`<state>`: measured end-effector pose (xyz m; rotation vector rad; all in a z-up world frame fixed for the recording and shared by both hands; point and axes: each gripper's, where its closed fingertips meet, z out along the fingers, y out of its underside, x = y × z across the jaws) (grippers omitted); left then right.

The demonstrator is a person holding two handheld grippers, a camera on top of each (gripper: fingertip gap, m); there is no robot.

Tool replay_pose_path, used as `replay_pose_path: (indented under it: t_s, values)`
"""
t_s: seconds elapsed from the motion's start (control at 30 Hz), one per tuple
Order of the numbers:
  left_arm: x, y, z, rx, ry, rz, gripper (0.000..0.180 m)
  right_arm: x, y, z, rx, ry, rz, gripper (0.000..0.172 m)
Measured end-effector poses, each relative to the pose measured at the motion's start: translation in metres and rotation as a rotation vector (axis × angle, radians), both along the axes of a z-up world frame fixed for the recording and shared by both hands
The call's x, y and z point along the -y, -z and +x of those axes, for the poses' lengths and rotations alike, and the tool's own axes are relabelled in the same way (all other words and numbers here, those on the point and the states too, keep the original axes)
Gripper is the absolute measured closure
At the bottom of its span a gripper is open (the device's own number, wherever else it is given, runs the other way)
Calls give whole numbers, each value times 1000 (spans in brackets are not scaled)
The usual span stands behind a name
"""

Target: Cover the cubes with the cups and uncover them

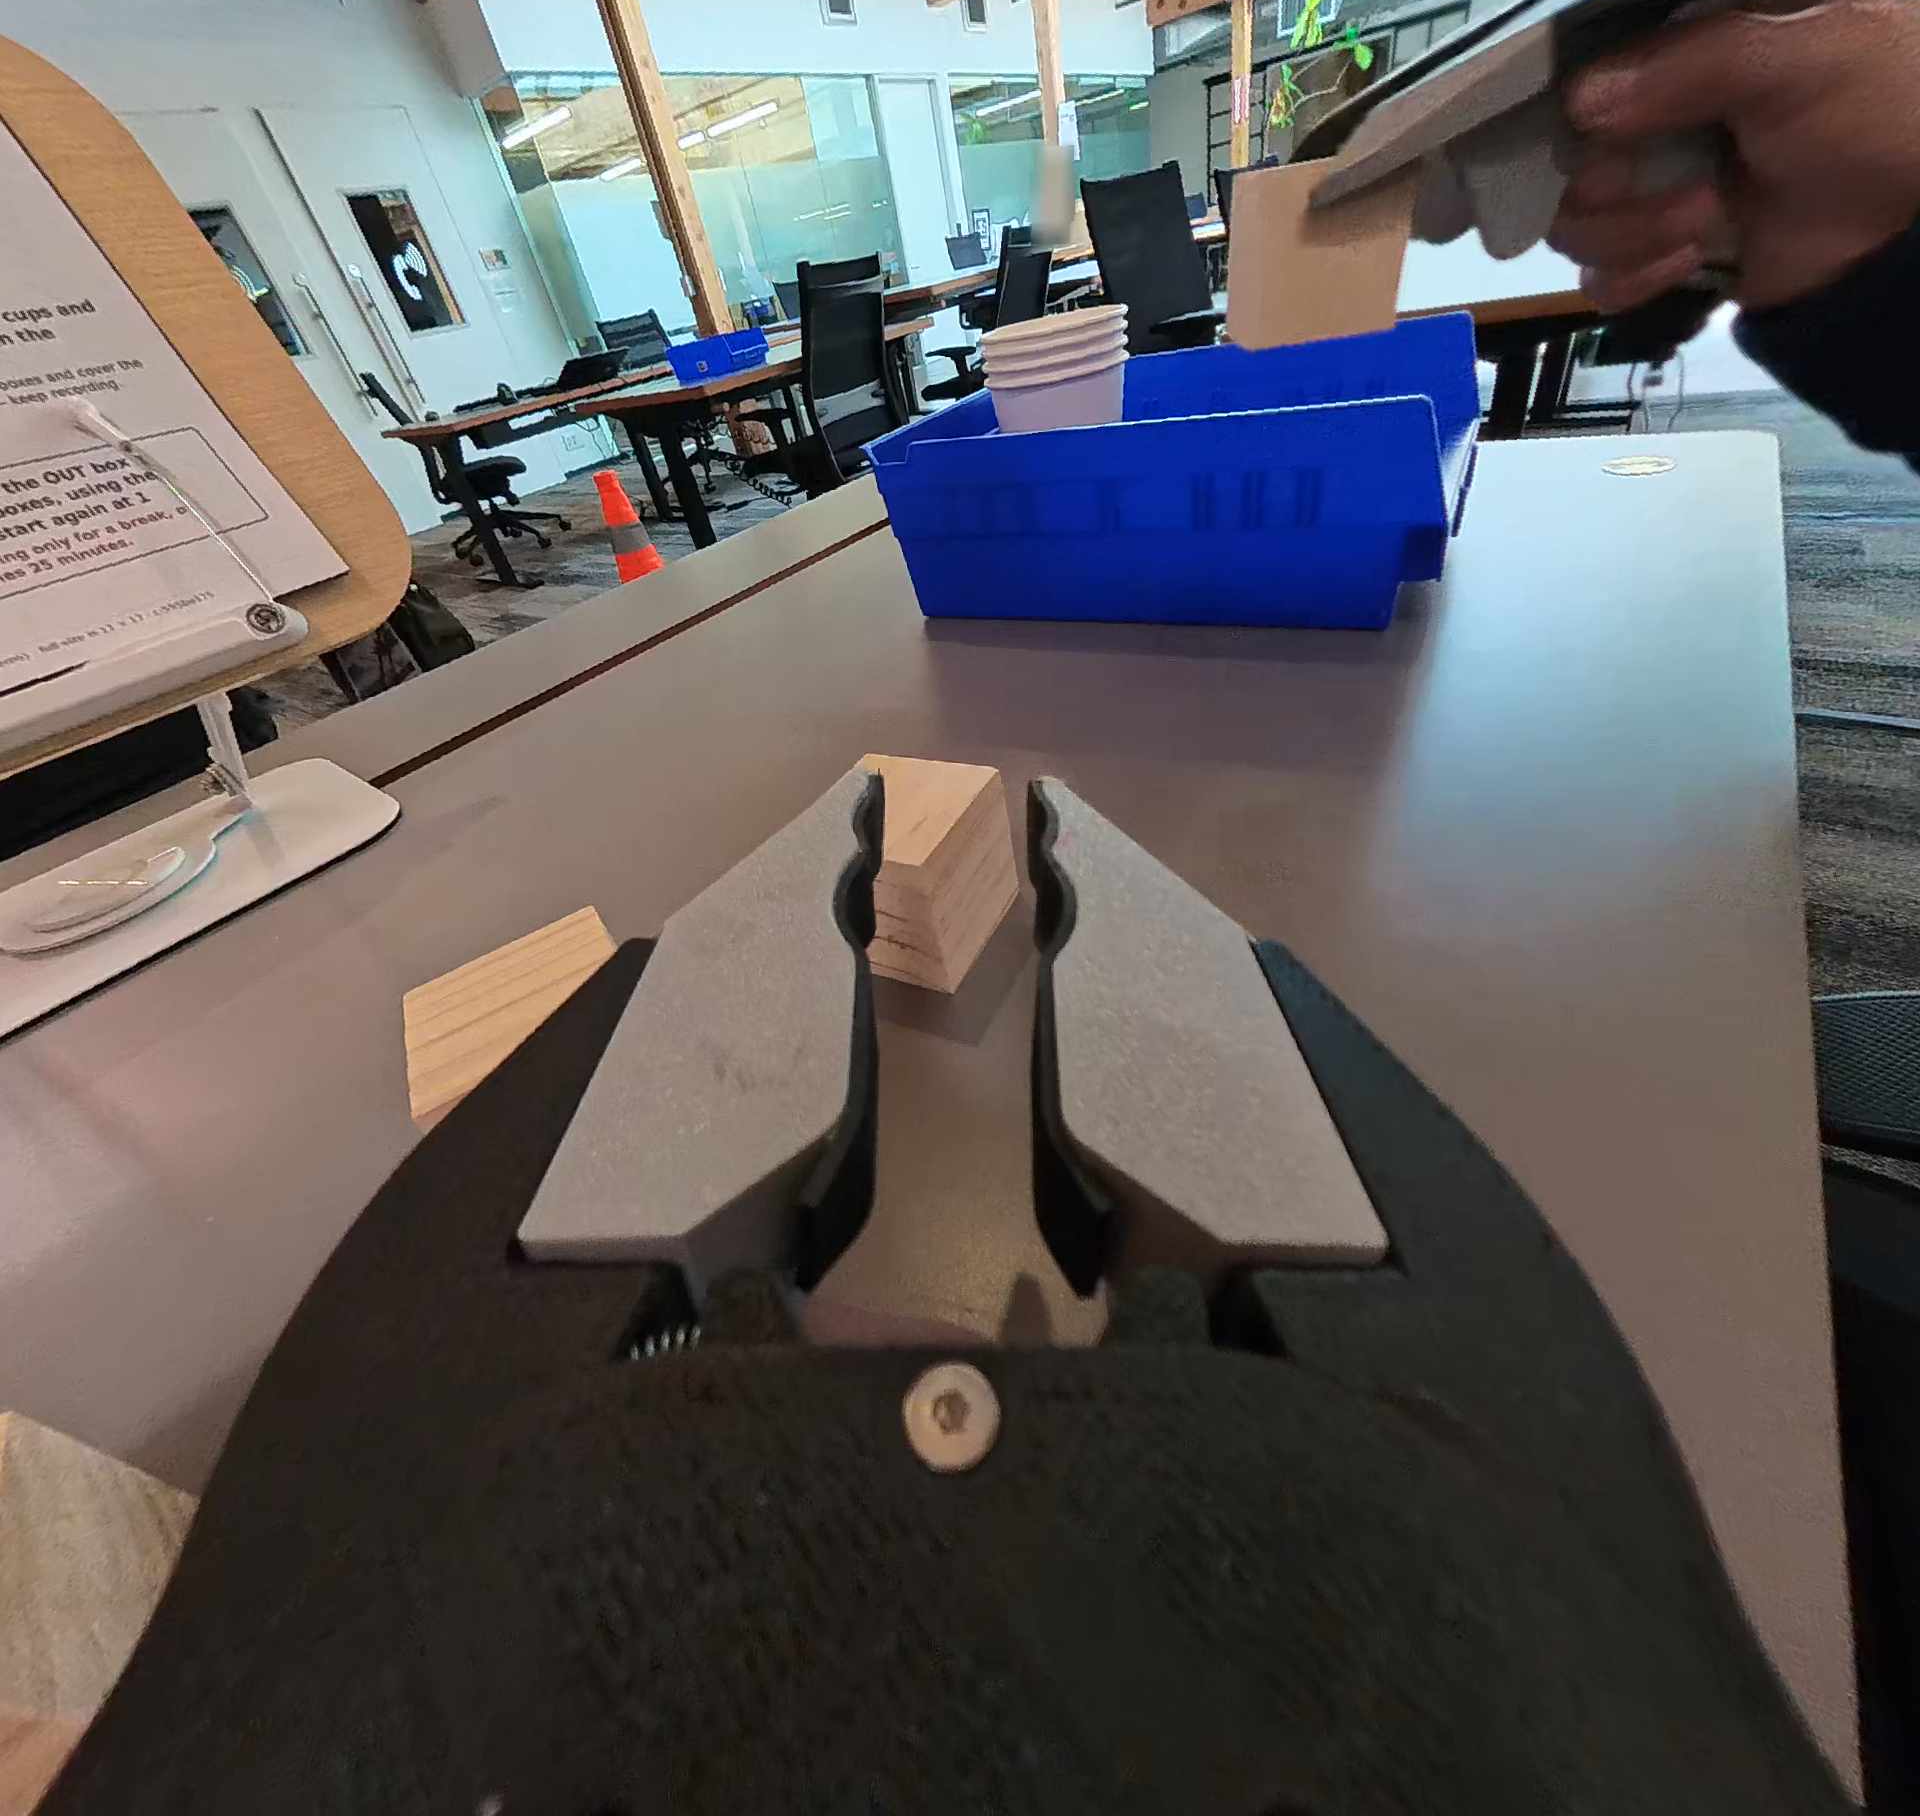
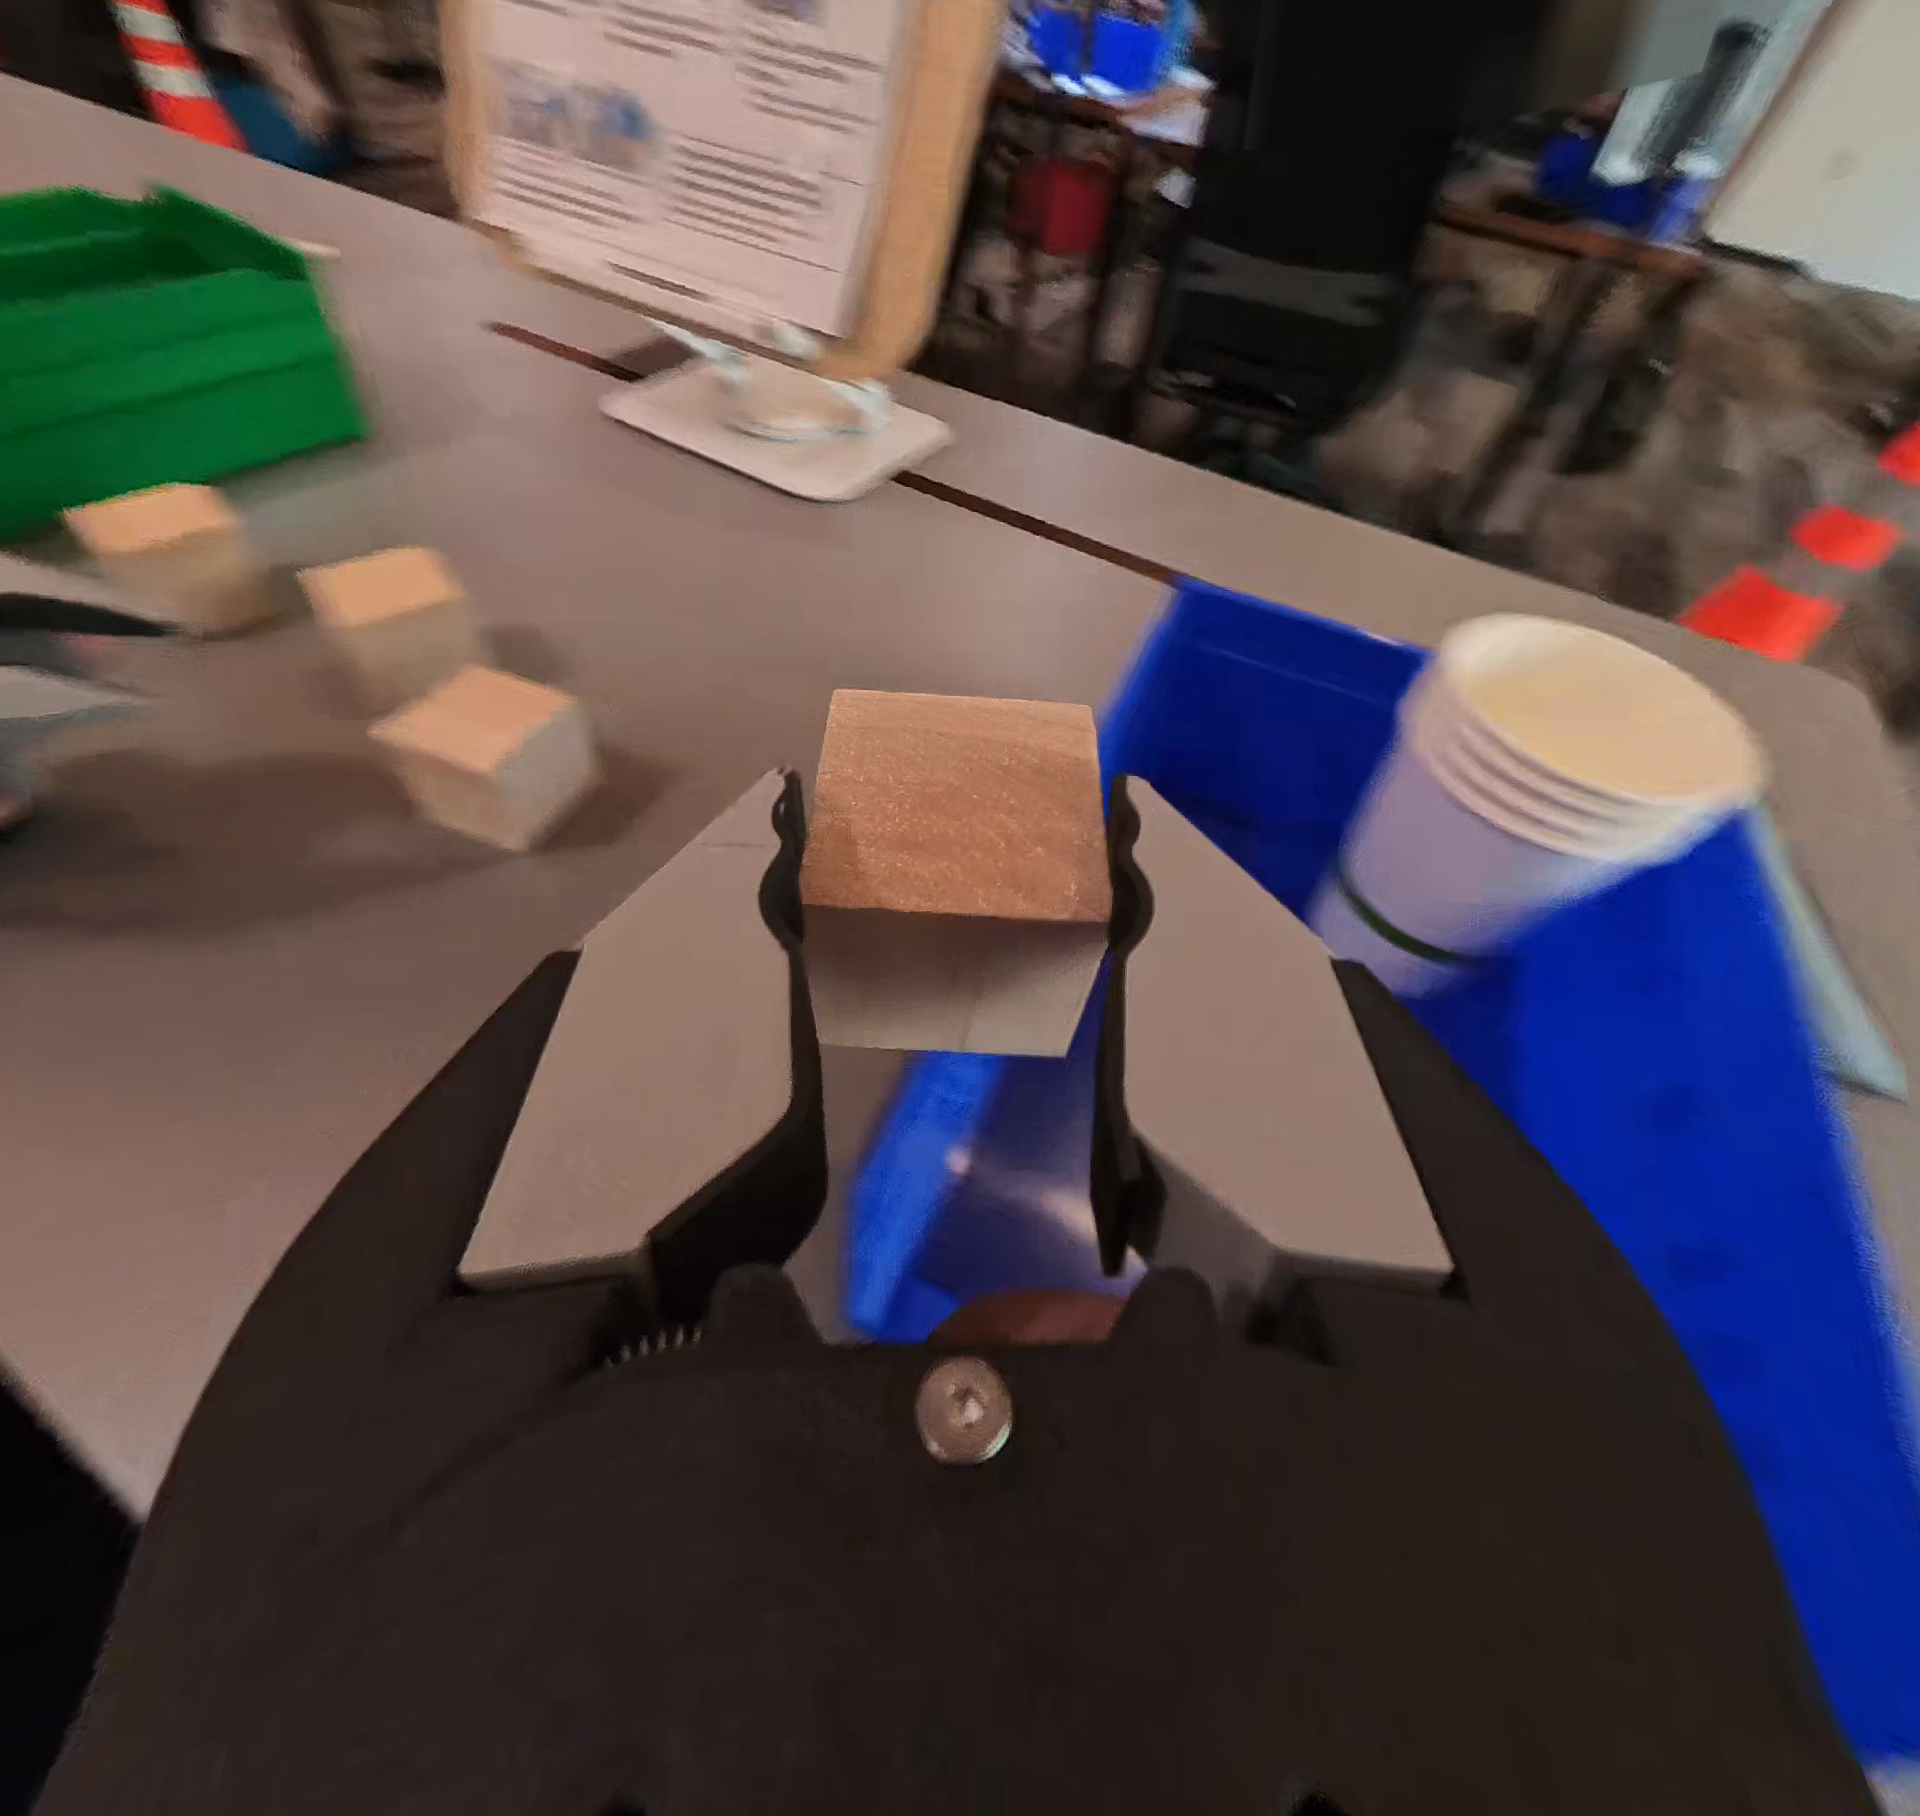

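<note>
My right gripper is shut on a wooden cube, with both pads pressed on its sides. It holds the cube in the air over the blue bin. The left wrist view shows this held cube at the top right, above the bin. A stack of white paper cups stands in the bin and also shows in the right wrist view. My left gripper is open, low over the table. A wooden cube rests on the table just past its tips, unpressed. Another cube lies to its left.
Three loose cubes lie on the grey table. A green bin stands beyond them at the left in the right wrist view. A sign on a stand stands at the table's left. A person's hand grips the right gripper.
</note>
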<state>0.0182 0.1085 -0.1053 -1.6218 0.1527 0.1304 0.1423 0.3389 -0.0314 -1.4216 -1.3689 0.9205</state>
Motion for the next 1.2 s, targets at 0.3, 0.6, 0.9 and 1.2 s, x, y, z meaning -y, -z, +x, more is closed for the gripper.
replay_pose_path:
  t_s: [0.3,0.6,0.9,1.2]
  values:
    - [1,-1,0,-10,-9,11,155,-170,91,-2,371,334,-142,115]
    - [-1,1,1,-3,2,-8,155,-174,141,3,593,339,-157,114]
    - [1,-1,0,-6,-1,8,156,-140,61,0,389,335,-7,112]
    - [2,-3,-1,3,-5,20,155,138,15,-61,242,-622,75,114]
